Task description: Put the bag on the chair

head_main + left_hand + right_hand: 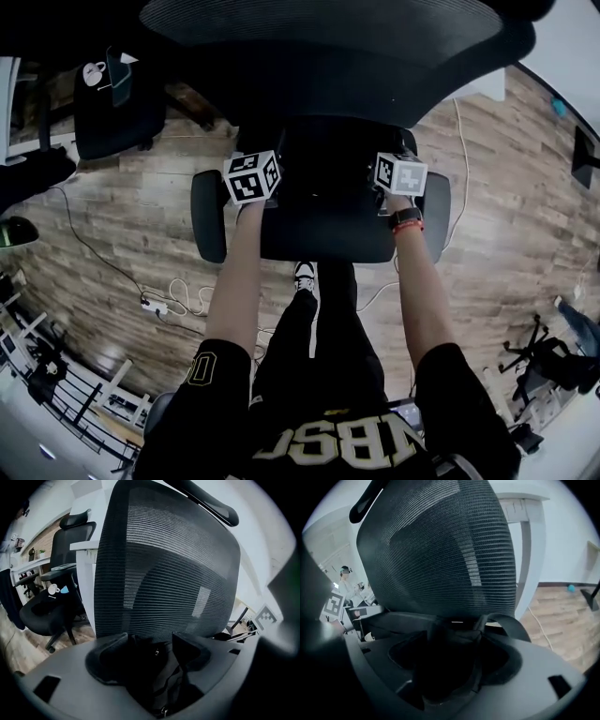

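The chair [323, 242] stands on a wood-plank floor [122, 216]. Its seat carries the black bag [328, 169], set toward twelve o'clock against the backrest. At eight o'clock from the chair, a power strip [153, 305] and looped white cables [192, 300] lie on the floor. A second chair [117, 108] stands at ten o'clock.

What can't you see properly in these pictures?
- Head view: the bag is black on the black chair; its edges vanish.
- Head view: the chair hides its own base.
- Right gripper view: the bag inside the right claw is too dark to show its shape.
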